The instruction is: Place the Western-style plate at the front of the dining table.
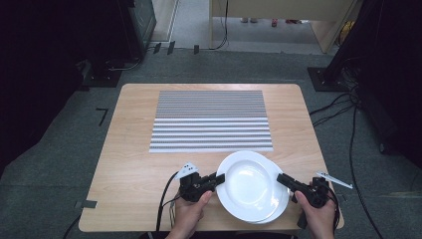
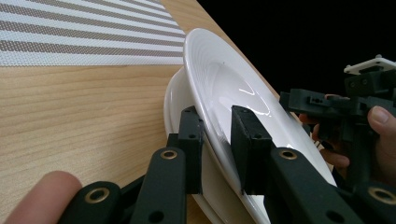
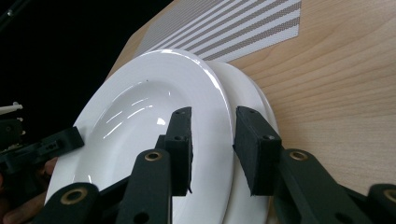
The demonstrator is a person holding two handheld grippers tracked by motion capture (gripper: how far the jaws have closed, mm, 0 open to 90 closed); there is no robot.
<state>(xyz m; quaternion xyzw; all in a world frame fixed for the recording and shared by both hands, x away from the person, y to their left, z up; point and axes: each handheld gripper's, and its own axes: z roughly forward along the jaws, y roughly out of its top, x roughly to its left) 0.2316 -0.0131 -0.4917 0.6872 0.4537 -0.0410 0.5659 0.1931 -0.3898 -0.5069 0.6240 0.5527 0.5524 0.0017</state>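
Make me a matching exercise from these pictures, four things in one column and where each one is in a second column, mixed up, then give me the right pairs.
Things:
1. top plate
2. lower plate
3. striped placemat
4. left gripper

Places:
A. flat on the far half of the table
B. jaws astride the top plate's left rim
C. lying under the other plate, peeking out at its right side
D. between both grippers, the right gripper at its right rim

Pairs: 1-D, 2-C, 3-A, 4-B
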